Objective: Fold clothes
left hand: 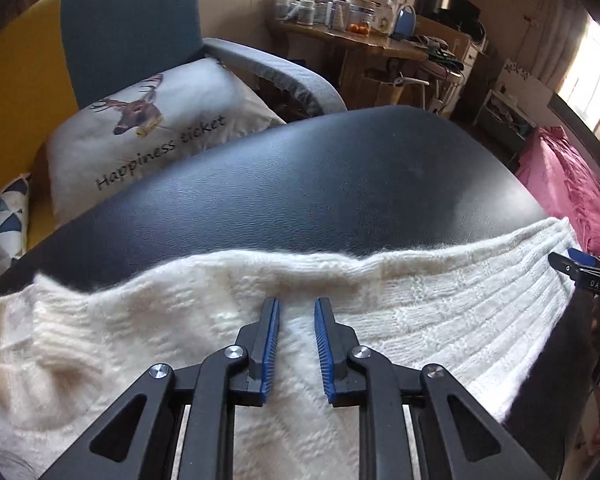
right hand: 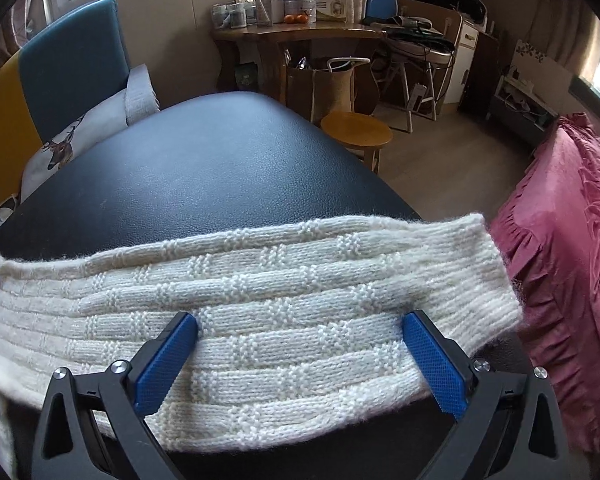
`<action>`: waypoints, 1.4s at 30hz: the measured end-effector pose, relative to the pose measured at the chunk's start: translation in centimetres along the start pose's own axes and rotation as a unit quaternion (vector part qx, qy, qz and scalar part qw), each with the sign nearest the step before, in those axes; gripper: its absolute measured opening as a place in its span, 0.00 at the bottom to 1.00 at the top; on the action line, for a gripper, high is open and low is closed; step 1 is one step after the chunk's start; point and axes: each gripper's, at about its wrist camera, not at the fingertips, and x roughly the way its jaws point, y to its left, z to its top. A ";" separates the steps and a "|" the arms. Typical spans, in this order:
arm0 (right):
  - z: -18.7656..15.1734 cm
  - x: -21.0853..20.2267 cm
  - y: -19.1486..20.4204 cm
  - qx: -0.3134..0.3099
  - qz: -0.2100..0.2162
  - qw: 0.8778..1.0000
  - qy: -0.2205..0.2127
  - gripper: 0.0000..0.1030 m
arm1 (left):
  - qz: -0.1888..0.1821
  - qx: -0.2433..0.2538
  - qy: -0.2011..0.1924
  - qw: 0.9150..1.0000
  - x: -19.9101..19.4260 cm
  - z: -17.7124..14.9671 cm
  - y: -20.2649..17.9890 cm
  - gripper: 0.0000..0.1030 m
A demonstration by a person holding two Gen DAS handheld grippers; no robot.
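- Knitted cream sweater [right hand: 260, 312] lies folded along the near edge of the black leather-look counter [right hand: 204, 168]; its loose weave could snag on ribbed pads and drag the fold open.
- Pink bedspread [right hand: 572, 264], wooden stool [right hand: 356, 130] and deer cushion [left hand: 152, 120] crowd the counter.
- Right hand-held gripper [right hand: 300, 328] gapes wide over the sweater; left hand-held gripper [left hand: 296, 308] stands narrow, gripping nothing.

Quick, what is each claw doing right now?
Left gripper: open, empty, over the white sweater.
Right gripper: wide open, holding nothing.
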 end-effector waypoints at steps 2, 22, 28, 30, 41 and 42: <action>0.3 -0.1 0.4 -0.005 -0.004 1.000 0.012 1.00 | -0.003 -0.013 -0.017 1.000 -2.0 -0.8 0.9 0.18; -2.6 -7.4 33.5 -0.216 0.277 0.936 -0.011 1.00 | 0.038 -0.195 -0.070 0.978 -14.3 -13.3 17.6 0.18; -3.4 -6.9 34.7 -0.193 0.318 0.928 0.019 1.00 | 0.027 -0.170 -0.076 0.982 -13.8 -11.9 16.6 0.18; -3.5 -7.5 36.5 -0.212 0.362 0.908 0.022 1.00 | 0.022 -0.177 -0.077 0.981 -13.9 -11.6 17.2 0.18; -5.1 -6.8 42.3 -0.300 0.381 0.874 0.028 1.00 | -0.192 -0.212 -0.044 0.957 -11.4 -4.2 20.6 0.21; -5.2 -6.5 42.4 -0.307 0.377 0.874 0.029 1.00 | -0.195 -0.205 -0.037 0.958 -10.3 -3.3 20.5 0.21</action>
